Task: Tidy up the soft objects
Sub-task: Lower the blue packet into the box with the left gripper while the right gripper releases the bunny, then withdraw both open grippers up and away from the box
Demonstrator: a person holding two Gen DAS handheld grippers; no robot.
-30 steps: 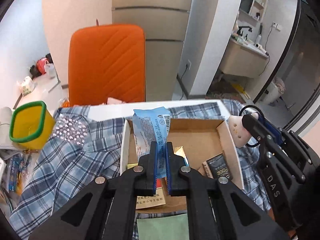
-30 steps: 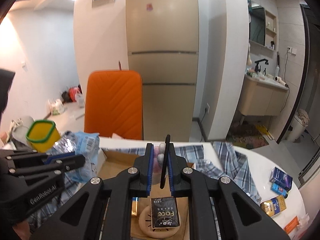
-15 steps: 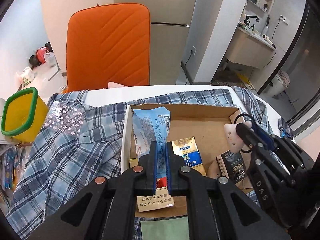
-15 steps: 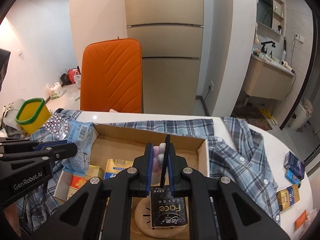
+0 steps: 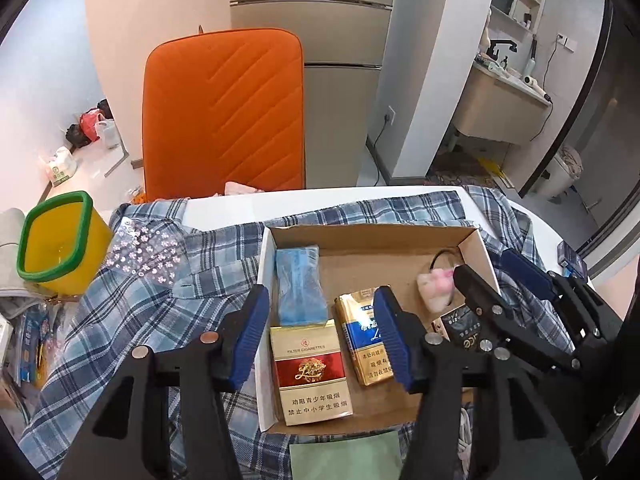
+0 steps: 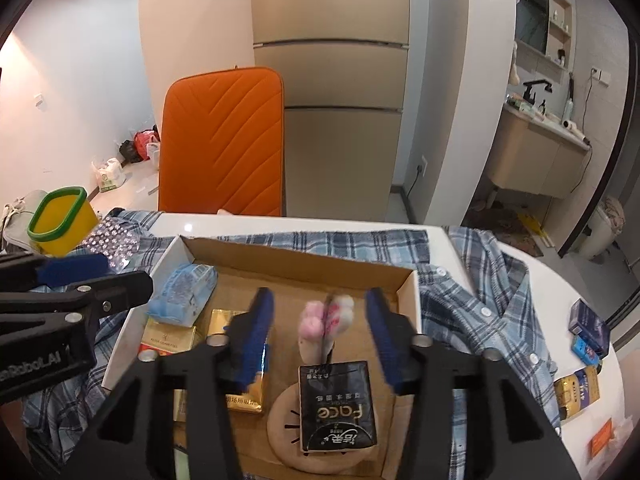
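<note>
A shallow cardboard box (image 5: 372, 234) (image 6: 304, 260) lies on a blue plaid shirt (image 5: 132, 320) (image 6: 480, 320). My left gripper (image 5: 320, 332) is open over the box's left part; a blue tissue pack (image 5: 298, 284) (image 6: 182, 294) lies loose in the box just beyond its fingertips. My right gripper (image 6: 320, 336) is open over the box's right part; a pink and white plush hair tie (image 6: 326, 322) (image 5: 436, 290) lies between its fingers on the box floor. The box also holds a red cigarette pack (image 5: 310, 372), a gold and blue pack (image 5: 364, 336) and a black tissue pack (image 6: 338, 404).
An orange chair (image 5: 224, 112) stands behind the white table (image 5: 320, 204). A yellow bin with a green rim (image 5: 56, 240) stands at the left. A flowered plastic bag (image 5: 146, 252) lies on the shirt. Small boxes (image 6: 588, 328) lie at the table's right edge.
Both grippers lowered over the box and opened. The left one let go of the blue tissue pack and the right one let go of the plush hair tie; both now lie in the box.
</note>
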